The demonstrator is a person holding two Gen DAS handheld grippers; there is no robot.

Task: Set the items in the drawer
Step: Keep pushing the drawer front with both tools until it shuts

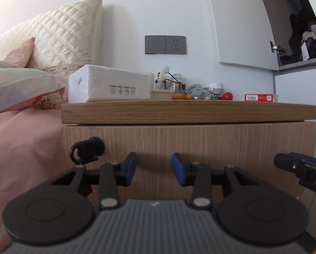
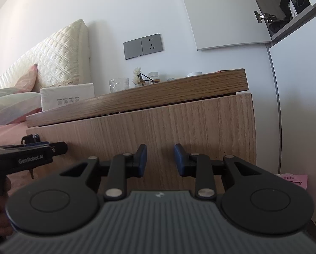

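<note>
A wooden nightstand fills both views, its drawer front (image 1: 221, 139) (image 2: 179, 122) closed under a thick top (image 1: 187, 112). A black key fob (image 1: 87, 150) hangs from the lock at the drawer's upper left. My left gripper (image 1: 154, 169) points level at the drawer front, its blue pads drawn close with nothing between them. My right gripper (image 2: 160, 160) faces the same front further right, pads also close and empty. On top lie a white tissue pack (image 1: 109, 84), a red box (image 1: 259, 97), a red ball (image 1: 227, 95) and small orange fruits (image 1: 182, 96).
A bed with pink sheets (image 1: 20, 148) and pillows (image 1: 20, 82) adjoins the nightstand's left side. A glass (image 2: 119, 84), a flower sprig (image 1: 165, 73) and small jars stand at the back of the top. A wardrobe (image 1: 295, 31) stands open at the right. A pink packet (image 2: 293, 178) lies on the floor.
</note>
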